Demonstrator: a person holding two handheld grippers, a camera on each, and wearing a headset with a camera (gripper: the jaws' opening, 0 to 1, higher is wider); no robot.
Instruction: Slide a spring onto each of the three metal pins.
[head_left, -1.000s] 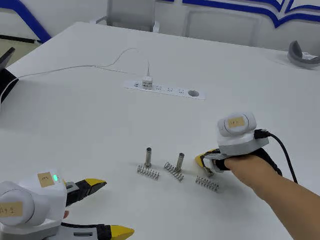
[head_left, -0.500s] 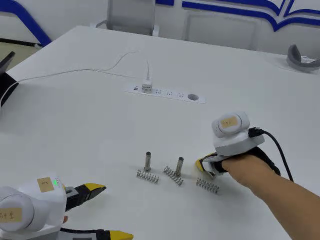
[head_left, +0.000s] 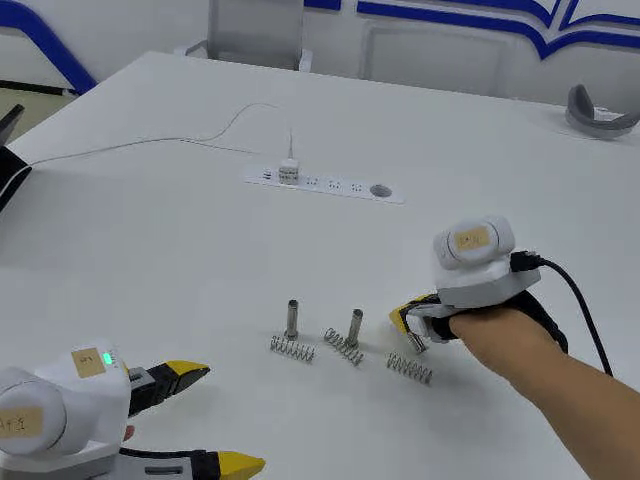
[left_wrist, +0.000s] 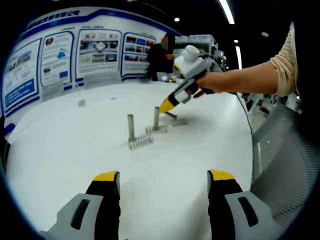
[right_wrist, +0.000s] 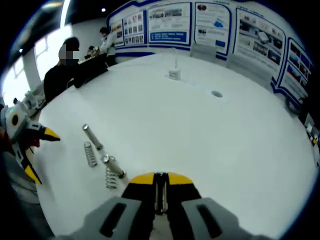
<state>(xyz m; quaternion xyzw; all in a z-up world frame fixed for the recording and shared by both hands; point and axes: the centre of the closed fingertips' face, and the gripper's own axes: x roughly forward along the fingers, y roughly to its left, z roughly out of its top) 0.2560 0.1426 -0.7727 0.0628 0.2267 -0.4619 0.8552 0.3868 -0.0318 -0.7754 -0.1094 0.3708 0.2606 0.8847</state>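
While the right tool pinches the third pin at centre right, probably to steady it over the nearest spring, two pins stand mid-frame on the desk and the left tool waits open, lower left.

Opposed gripper views, pins between.

We're counting three metal pins: left pin, middle pin, third pin. We're counting three springs too: left spring, middle spring, right spring. We're seeing two grippers: left gripper, right gripper. We're also logging one power strip, one plug, one chair, one grey curved piece.
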